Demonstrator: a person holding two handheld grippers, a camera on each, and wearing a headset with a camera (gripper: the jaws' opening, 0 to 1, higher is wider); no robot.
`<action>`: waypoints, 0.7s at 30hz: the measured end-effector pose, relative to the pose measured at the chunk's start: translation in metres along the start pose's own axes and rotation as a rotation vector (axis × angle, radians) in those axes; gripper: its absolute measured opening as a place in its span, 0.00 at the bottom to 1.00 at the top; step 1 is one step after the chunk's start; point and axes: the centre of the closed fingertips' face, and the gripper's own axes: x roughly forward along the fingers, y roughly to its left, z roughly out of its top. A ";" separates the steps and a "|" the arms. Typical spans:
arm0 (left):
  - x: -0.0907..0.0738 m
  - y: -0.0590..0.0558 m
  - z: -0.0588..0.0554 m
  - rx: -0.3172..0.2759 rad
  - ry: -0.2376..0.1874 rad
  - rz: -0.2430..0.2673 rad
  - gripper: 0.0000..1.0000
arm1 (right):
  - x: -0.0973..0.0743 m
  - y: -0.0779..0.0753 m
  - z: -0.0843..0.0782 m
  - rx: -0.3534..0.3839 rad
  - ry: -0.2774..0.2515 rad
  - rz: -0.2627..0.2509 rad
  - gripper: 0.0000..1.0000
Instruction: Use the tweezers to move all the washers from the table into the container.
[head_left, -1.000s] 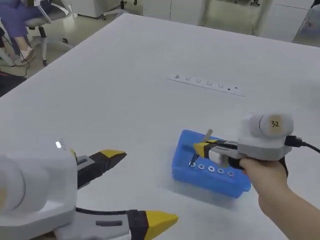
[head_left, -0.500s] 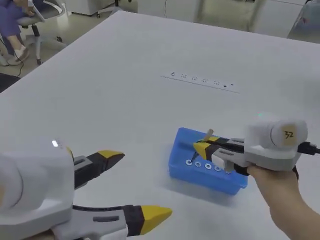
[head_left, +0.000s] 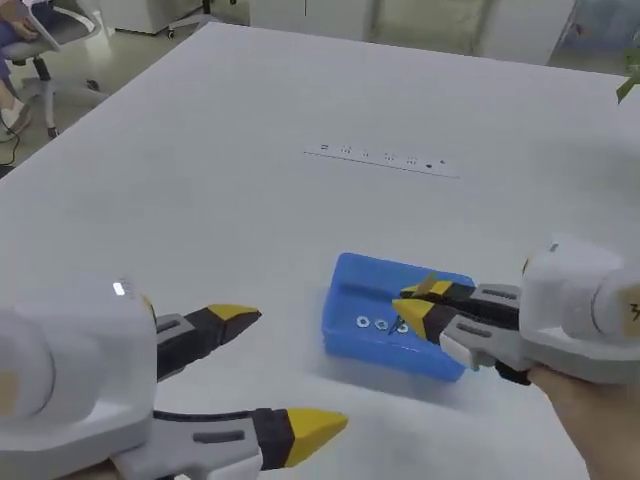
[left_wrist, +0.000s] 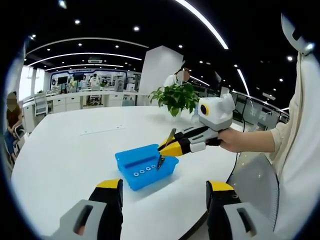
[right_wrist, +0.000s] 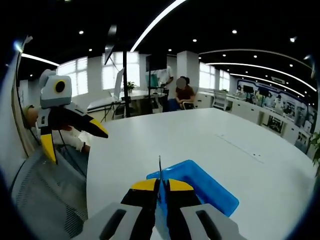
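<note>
Idling nearest, the left gripper (head_left: 292, 370) spreads its yellow-tipped jaws wide, empty, over the white table (head_left: 230, 190). Just beyond, the right gripper (head_left: 408, 303) is pressed together on metal tweezers (left_wrist: 160, 160) whose tips dip into the blue plastic container (head_left: 388, 271) beside a row of steel washers (head_left: 371, 323). Likely the drop-off step: next, ease the squeeze and lift clear; any washer at the tips is too small to see.

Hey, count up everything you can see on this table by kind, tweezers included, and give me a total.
Washers: 4, in a row inside the container
Blue container: 1
Tweezers: 1, clamped in the right gripper
Power strip: 1
Total: 7
</note>
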 end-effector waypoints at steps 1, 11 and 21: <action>0.000 -0.001 -0.001 0.007 0.009 -0.007 0.64 | -0.001 0.004 -0.004 -0.004 0.012 0.014 0.02; 0.010 -0.012 0.003 0.073 0.046 -0.070 0.53 | -0.012 0.037 -0.032 0.001 0.061 0.084 0.02; 0.027 -0.035 -0.002 0.157 0.101 -0.187 0.33 | -0.017 0.059 -0.053 -0.063 0.136 0.150 0.02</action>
